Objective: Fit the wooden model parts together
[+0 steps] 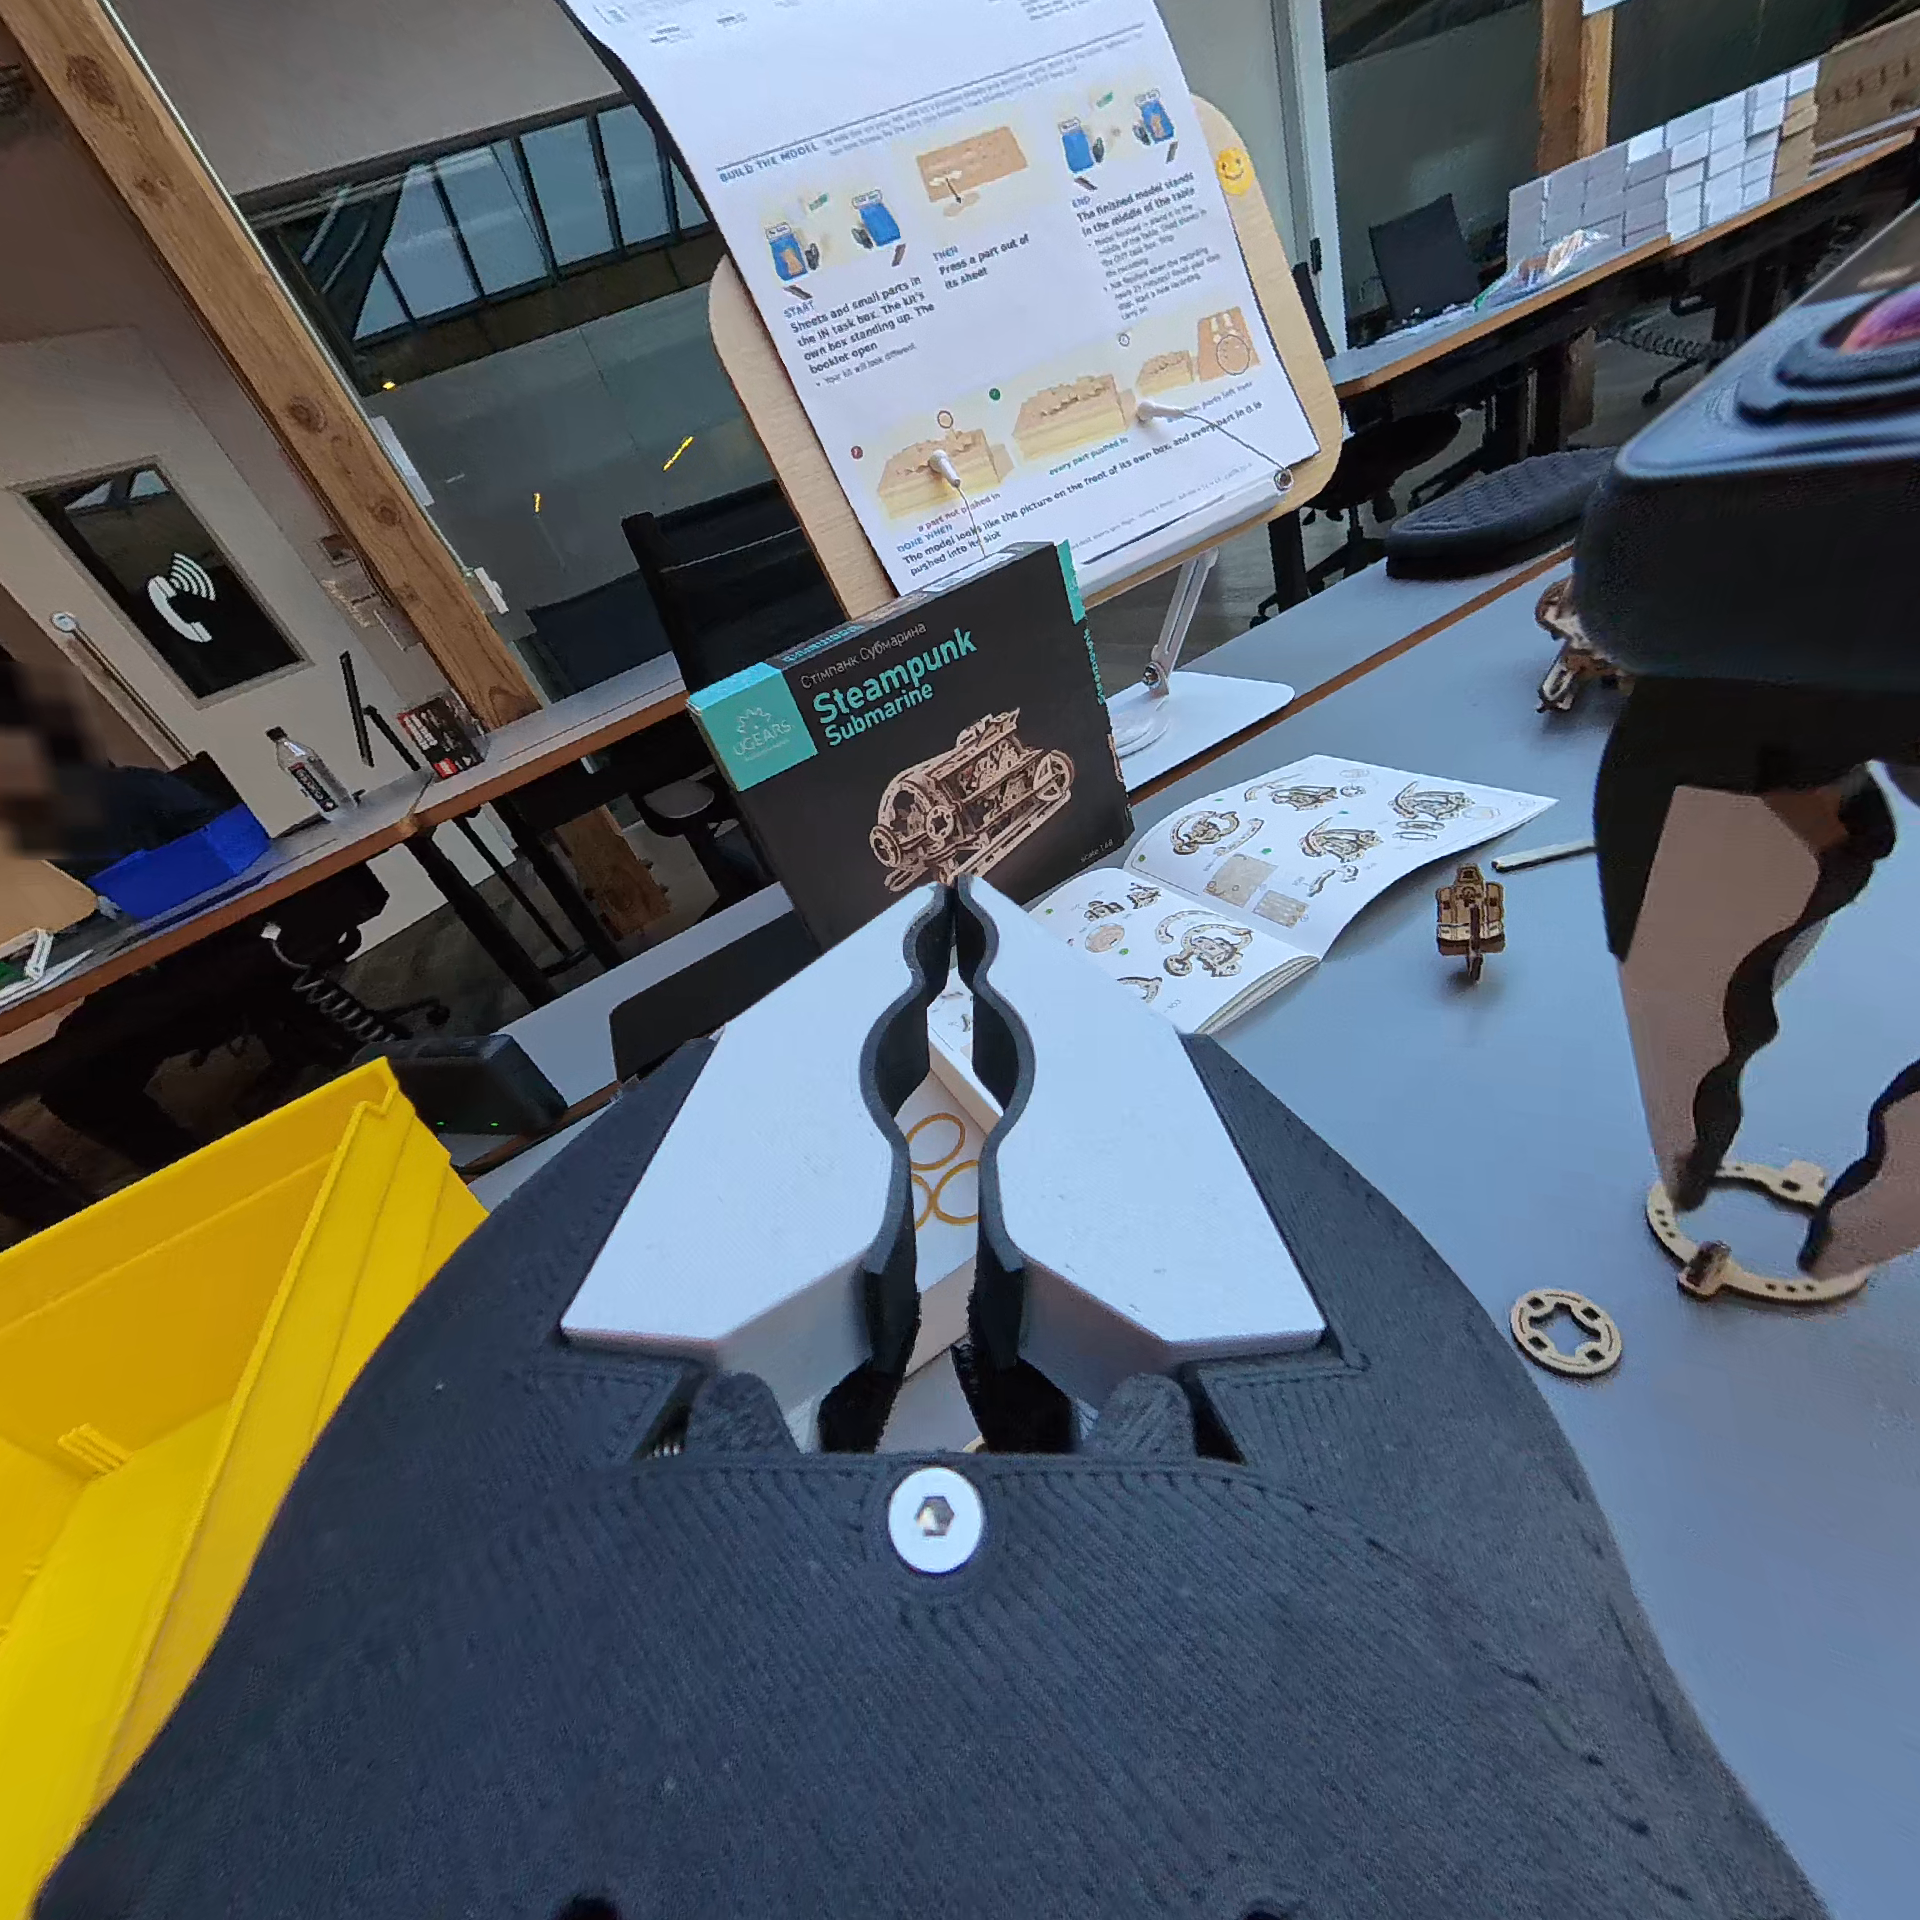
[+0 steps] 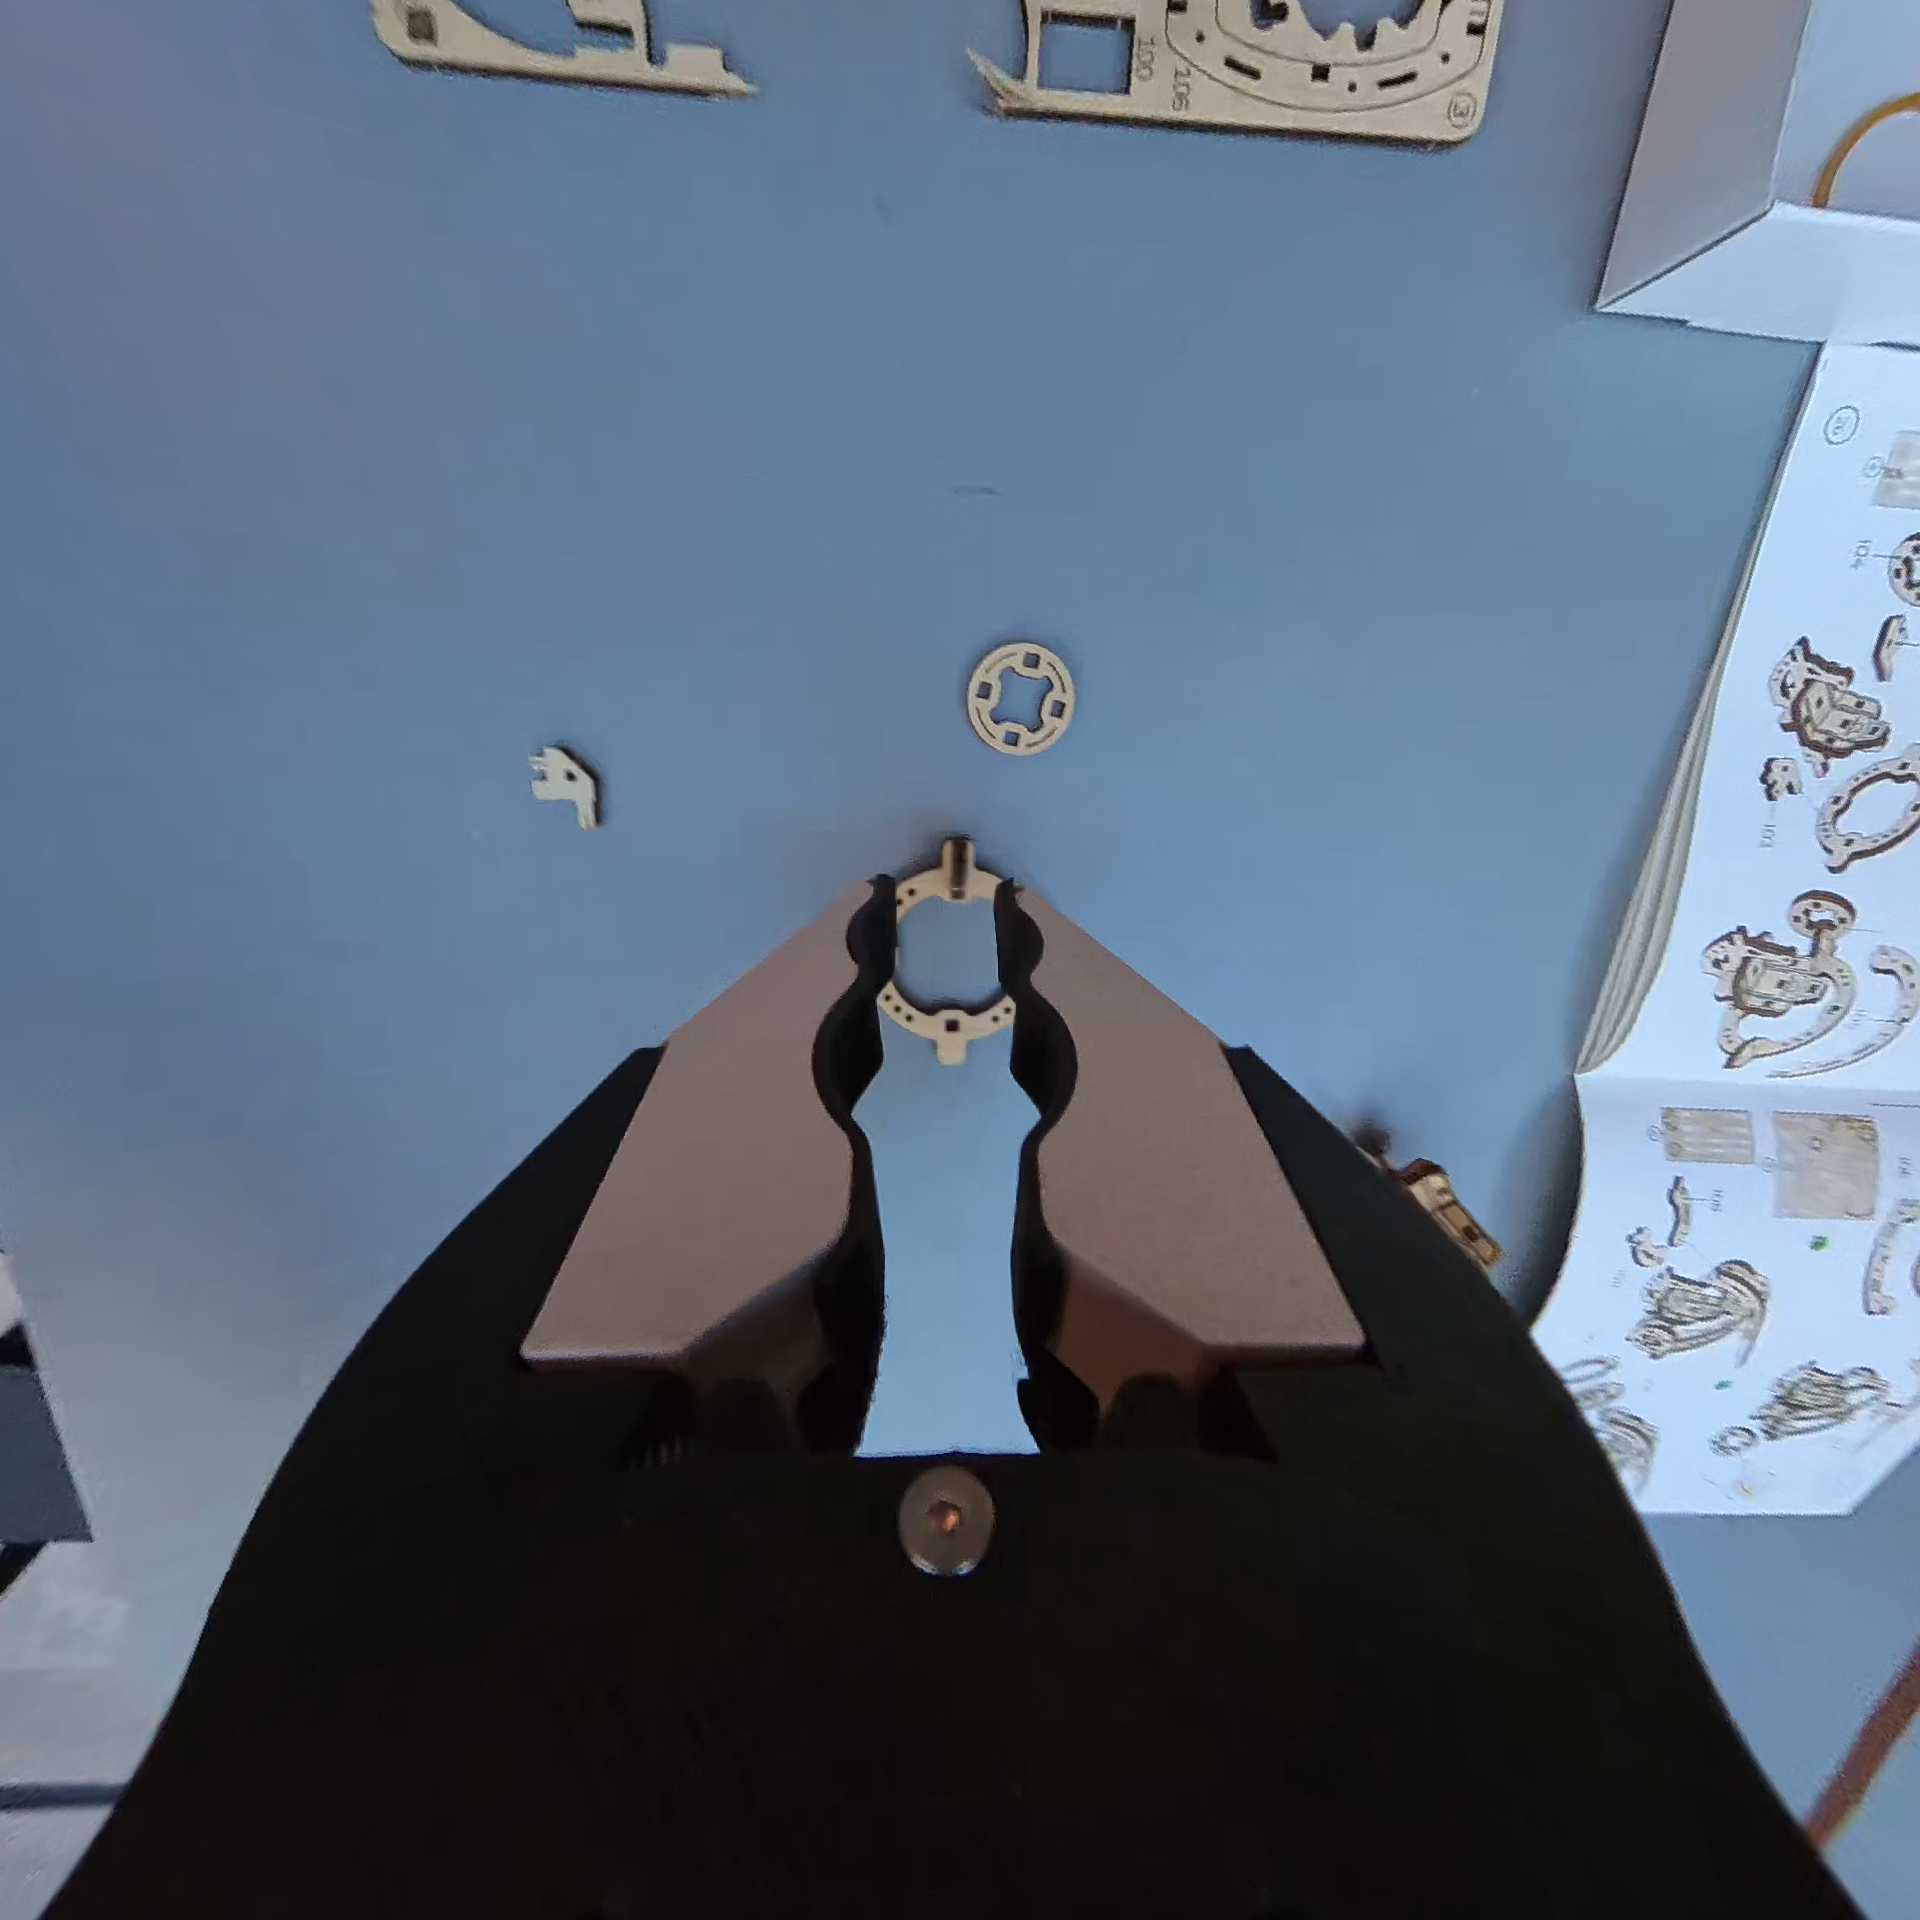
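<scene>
A flat wooden ring [image 2: 940, 1013] with a small upright peg piece lies on the grey table [image 2: 416, 468]; it also shows in the left wrist view [image 1: 1766, 1288]. My right gripper [image 2: 948, 899] points down at it, jaws apart, with its fingertips [image 1: 1688, 1195] set on the ring's band at either side. A small wooden disc [image 2: 1020, 698] lies just beyond the ring, also in the left wrist view [image 1: 1566, 1332]. A small loose piece [image 2: 566, 784] lies to the left. My left gripper [image 1: 953, 896] is shut and empty, held above the table.
Part sheets [image 2: 1236, 62] lie at the far table edge. An open booklet [image 1: 1299, 883], a small wooden sub-assembly [image 1: 1468, 916], the kit box [image 1: 914, 748], a white box with rubber bands [image 1: 945, 1164] and a yellow bin [image 1: 208, 1351] surround the work spot. There is about 20 centimeters between the tips of the two grippers. About 4 centimeters separates my right fingertips from the small wooden disc [image 2: 1020, 698]. It turns up in the left wrist view [image 1: 1561, 1332] as well.
</scene>
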